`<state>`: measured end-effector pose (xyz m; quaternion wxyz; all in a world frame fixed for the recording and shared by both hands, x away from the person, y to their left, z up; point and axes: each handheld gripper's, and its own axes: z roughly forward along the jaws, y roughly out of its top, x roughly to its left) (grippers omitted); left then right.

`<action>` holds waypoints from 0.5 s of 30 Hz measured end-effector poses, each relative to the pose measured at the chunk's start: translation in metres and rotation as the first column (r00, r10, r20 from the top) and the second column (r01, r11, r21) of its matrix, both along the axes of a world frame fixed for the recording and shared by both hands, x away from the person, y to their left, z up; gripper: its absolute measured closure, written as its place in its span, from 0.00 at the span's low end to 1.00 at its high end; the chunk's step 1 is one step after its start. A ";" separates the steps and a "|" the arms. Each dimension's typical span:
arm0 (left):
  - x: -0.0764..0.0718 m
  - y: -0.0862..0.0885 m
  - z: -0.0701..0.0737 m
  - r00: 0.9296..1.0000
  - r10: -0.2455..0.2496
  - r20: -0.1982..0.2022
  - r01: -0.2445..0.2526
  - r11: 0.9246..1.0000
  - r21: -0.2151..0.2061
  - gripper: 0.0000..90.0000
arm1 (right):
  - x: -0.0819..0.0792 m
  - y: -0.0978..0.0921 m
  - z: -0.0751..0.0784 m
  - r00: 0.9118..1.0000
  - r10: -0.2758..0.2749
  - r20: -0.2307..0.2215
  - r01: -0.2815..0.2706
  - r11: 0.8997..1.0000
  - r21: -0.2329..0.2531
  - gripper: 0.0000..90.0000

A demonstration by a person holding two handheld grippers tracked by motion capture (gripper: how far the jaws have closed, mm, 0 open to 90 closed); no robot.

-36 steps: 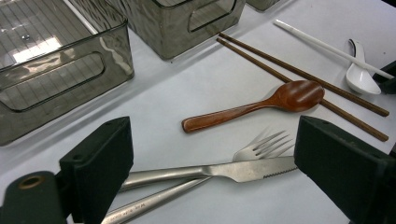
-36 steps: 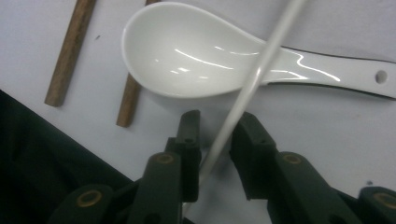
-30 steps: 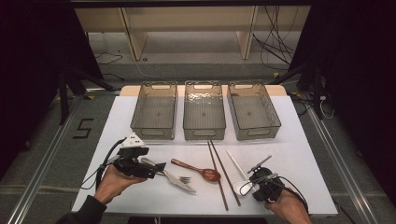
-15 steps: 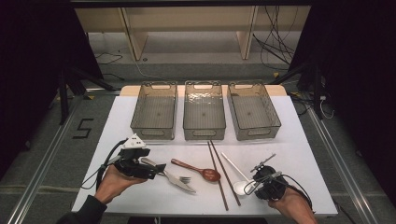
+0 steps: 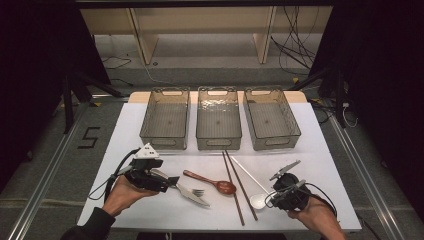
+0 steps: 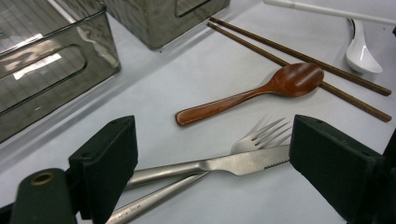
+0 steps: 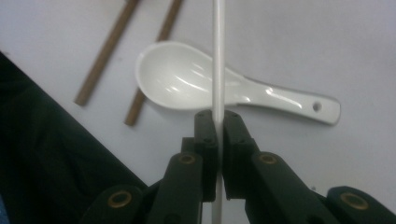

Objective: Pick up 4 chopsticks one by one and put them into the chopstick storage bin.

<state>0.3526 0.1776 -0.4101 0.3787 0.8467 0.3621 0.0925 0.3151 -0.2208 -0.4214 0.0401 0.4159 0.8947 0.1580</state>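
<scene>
Two hand-held grippers at the near edge of the white table (image 5: 320, 165). Right gripper (image 7: 218, 122) near the front right corner — jaws pinched tight on a thin white chopstick (image 7: 218, 56), which runs straight out between the pads and crosses over a white ceramic soup spoon (image 7: 187, 84). In the right gripper view the spoon's bowl lies left of the stick, its handle with a small hole to the right. From the high view the same white chopstick (image 5: 245, 171) slants away from the right gripper (image 5: 277, 192) toward the middle of the table; whether its far end rests on the surface cannot be told.

Left gripper (image 6: 210, 186) at front left, held low over the table, jaws spread wide and holding nothing. Between them lie a steel table knife (image 6: 224, 164) with a serrated edge and a steel fork (image 6: 261, 135), handles crossing, both flat on the table. Whether the pads touch either cannot be told.

Just beyond: a reddish-brown wooden spoon (image 6: 261, 91), bowl resting against a pair of dark brown wooden chopsticks (image 6: 299, 58) that lie side by side, running front to back.

Three clear smoky plastic bins (image 5: 218, 141) stand in a row across the far half of the table — well apart from both grippers.
</scene>
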 end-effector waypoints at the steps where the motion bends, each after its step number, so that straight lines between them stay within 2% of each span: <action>1: 0.001 -0.002 0.000 1.000 -0.018 -0.006 0.018 1.000 0.008 0.17 | 0.000 0.004 0.002 1.000 0.016 0.004 -0.016 1.000 -0.004 0.97; 3: 0.002 -0.006 0.001 0.999 -0.044 -0.016 0.044 0.998 0.036 0.17 | -0.001 0.012 0.004 0.999 0.052 0.011 -0.052 0.999 -0.010 0.97; 5: 0.003 -0.009 0.005 0.998 -0.062 -0.019 0.063 0.997 0.041 0.17 | -0.002 0.023 0.006 0.996 0.092 0.019 -0.091 0.995 -0.027 0.97; 8: 0.003 -0.016 0.008 0.994 -0.110 -0.016 0.110 0.991 0.076 0.17 | -0.004 0.039 0.007 0.988 0.156 0.017 -0.155 0.987 -0.035 0.97; 12: 0.002 -0.027 0.008 0.983 -0.181 -0.036 0.184 0.977 0.112 0.17 | -0.007 0.053 0.010 0.974 0.227 0.020 -0.226 0.973 -0.041 0.97; 15: 0.001 -0.034 0.010 0.972 -0.231 -0.037 0.234 0.961 0.150 0.17 | -0.009 0.060 0.010 0.964 0.266 0.019 -0.265 0.963 -0.042 0.97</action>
